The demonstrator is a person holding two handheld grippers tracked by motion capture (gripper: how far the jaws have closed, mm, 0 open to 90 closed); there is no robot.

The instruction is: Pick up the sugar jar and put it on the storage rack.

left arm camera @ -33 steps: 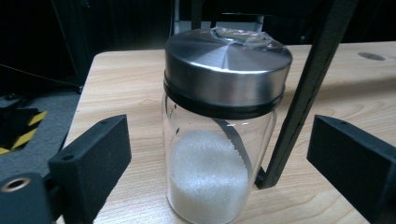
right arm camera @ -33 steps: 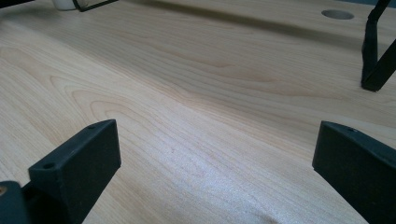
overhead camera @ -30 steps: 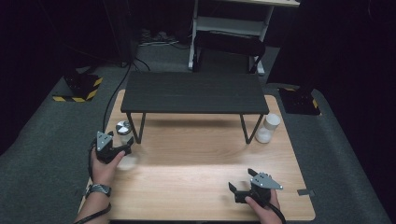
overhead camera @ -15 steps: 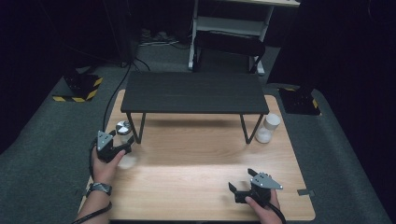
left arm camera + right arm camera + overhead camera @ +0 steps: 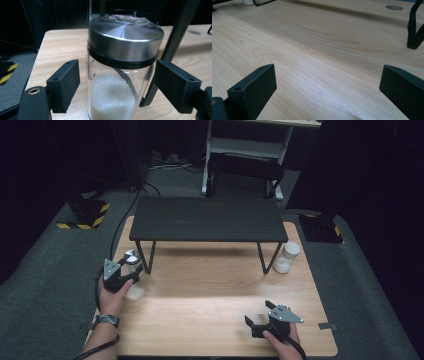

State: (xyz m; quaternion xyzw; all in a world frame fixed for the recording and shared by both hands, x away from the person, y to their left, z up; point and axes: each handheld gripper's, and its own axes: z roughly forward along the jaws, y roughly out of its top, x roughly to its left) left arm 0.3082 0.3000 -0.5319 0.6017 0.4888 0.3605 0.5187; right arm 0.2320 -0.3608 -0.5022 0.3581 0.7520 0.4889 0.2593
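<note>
While the left gripper (image 5: 131, 274) sits at the left edge of the frame on the bench (image 5: 210, 320), its fingers (image 5: 63, 85) have just been closing around the metal-lidded glass jar (image 5: 120, 75), small gaps remaining. Lower right, the right gripper (image 5: 255, 320) rests with fingers (image 5: 253, 90) wide apart, holding nothing.

Bare surface (image 5: 210, 310) between both hands gives free passage; black shelf (image 5: 207, 219) and its legs block the far half.

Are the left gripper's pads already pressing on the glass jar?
No, in the left gripper view a gap shows between each pad and the glass jar.
</note>
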